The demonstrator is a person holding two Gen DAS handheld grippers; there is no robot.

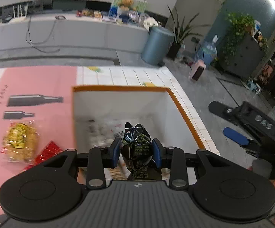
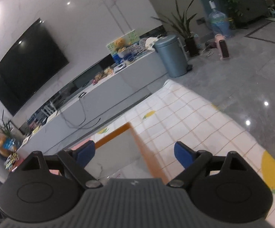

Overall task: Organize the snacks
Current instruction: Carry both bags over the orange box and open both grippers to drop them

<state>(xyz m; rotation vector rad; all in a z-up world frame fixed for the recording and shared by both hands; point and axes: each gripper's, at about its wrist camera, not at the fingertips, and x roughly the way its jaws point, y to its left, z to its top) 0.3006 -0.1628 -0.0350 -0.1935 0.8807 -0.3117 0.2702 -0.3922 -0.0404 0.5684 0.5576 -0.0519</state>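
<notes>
Left hand-held gripper [image 1: 137, 152] narrow, blue pads clamped on black snack packet [image 1: 137, 146], held over white orange-rimmed box [image 1: 183, 112]; right hand-held gripper [image 2: 134, 153] wide, empty, box rim at 12 o'clock.

Box [image 1: 183, 110] on table [image 1: 194, 106]; two snack packs [image 1: 19, 142] left of box.
</notes>
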